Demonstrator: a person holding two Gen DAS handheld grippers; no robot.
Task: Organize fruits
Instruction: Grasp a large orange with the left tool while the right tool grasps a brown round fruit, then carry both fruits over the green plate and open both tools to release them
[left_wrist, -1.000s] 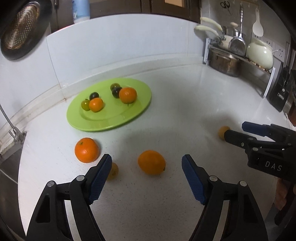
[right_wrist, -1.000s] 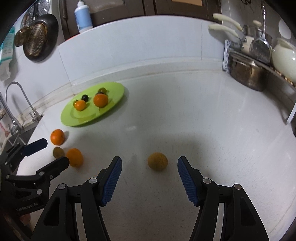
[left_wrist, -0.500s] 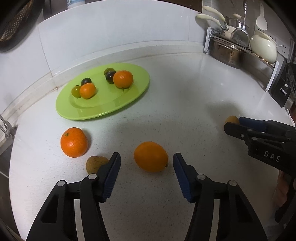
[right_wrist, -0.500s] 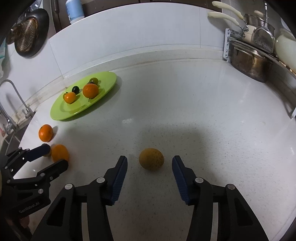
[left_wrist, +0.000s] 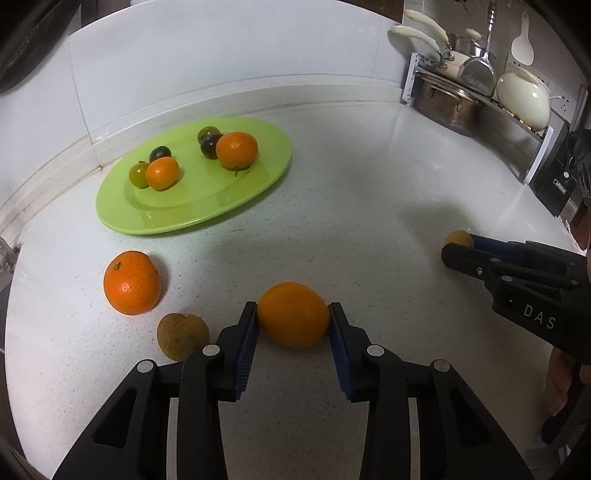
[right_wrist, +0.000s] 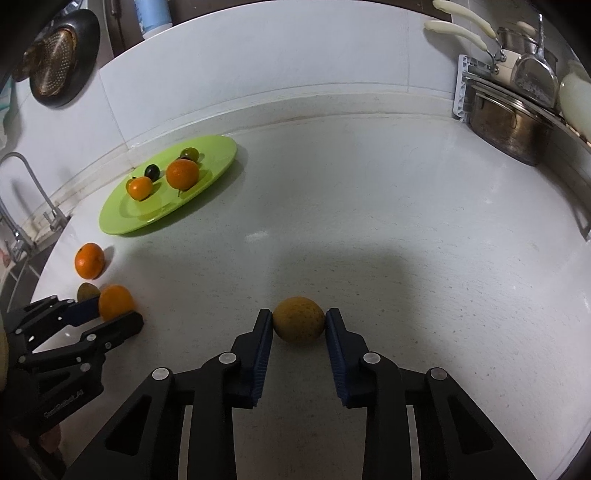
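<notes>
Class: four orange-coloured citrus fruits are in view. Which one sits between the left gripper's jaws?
The smooth orange on the counter, nearest the camera, blue pads against its sides. Another orange fruit lies loose to its left; two rest on the green plate.

White speckled surface (left_wrist: 369, 206), bounded at the back by a white tiled splashback. Lying directly on it: green plate (left_wrist: 258, 177) toward the back left; orange mandarin (left_wrist: 131, 282) in front of the plate, brownish fruit (left_wrist: 183, 336) just beside it, and smooth orange fruit (left_wrist: 293, 314) to the right of those, touched on both sides by the blue pads of the left claw (left_wrist: 293, 325); dull yellow-brown fruit (right_wrist: 299, 319) well apart to the right, likewise touched on both sides by the pads of the right claw (right_wrist: 299, 328). Steel pot (right_wrist: 509, 127) on a rack at the far right corner.
</notes>
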